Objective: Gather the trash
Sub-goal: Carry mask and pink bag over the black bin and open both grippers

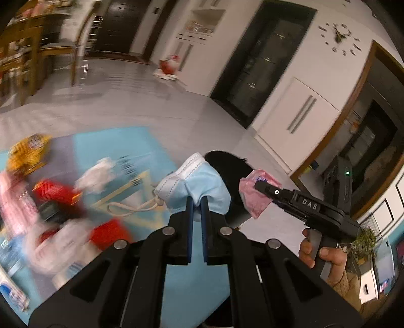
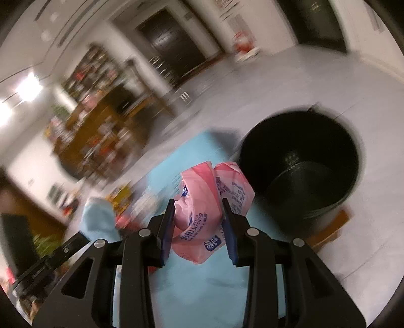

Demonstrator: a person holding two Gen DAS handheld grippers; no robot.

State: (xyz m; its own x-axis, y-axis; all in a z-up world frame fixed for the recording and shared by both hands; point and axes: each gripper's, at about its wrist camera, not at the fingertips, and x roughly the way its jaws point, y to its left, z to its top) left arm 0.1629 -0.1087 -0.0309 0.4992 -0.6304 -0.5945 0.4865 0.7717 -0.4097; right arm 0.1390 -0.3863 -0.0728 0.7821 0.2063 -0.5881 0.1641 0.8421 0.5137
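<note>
Left gripper (image 1: 197,201): jaws nearly together, clamped on a blue mask (image 1: 199,181). The mask is pinched at its lower edge and stands folded above the fingertips. Its long axis runs roughly left to right in the left view. A white ear loop (image 1: 131,208) hangs off its left end and trails further left. The mask is held in the air above the blue mat (image 1: 101,143).

Right gripper (image 2: 199,212): jaws part way apart, clamped on a crumpled pink wrapper (image 2: 209,201). The wrapper fills the gap between both pads. Its long axis runs from low near the camera up and away past the fingertips. Blue print shows on its near face. In the left view the same wrapper (image 1: 255,194) sticks out leftward from the right gripper's tip (image 1: 262,188), with a hand (image 1: 320,254) on the trigger below.

Just beyond both grippers stands a black bin (image 2: 300,161), upright on the grey floor (image 2: 353,252), its mouth open upward, beside the mat's far edge. The wrapper is held near the bin's left rim, not over its mouth. In the left view the bin (image 1: 227,171) sits between mask and wrapper, behind both.

Left of the mask, blurred litter lies on the mat: a red box (image 1: 54,193), a yellow packet (image 1: 27,154), white tissue (image 1: 97,174).

Far back: a dark door (image 1: 118,22) and a wall clock (image 1: 338,35).
</note>
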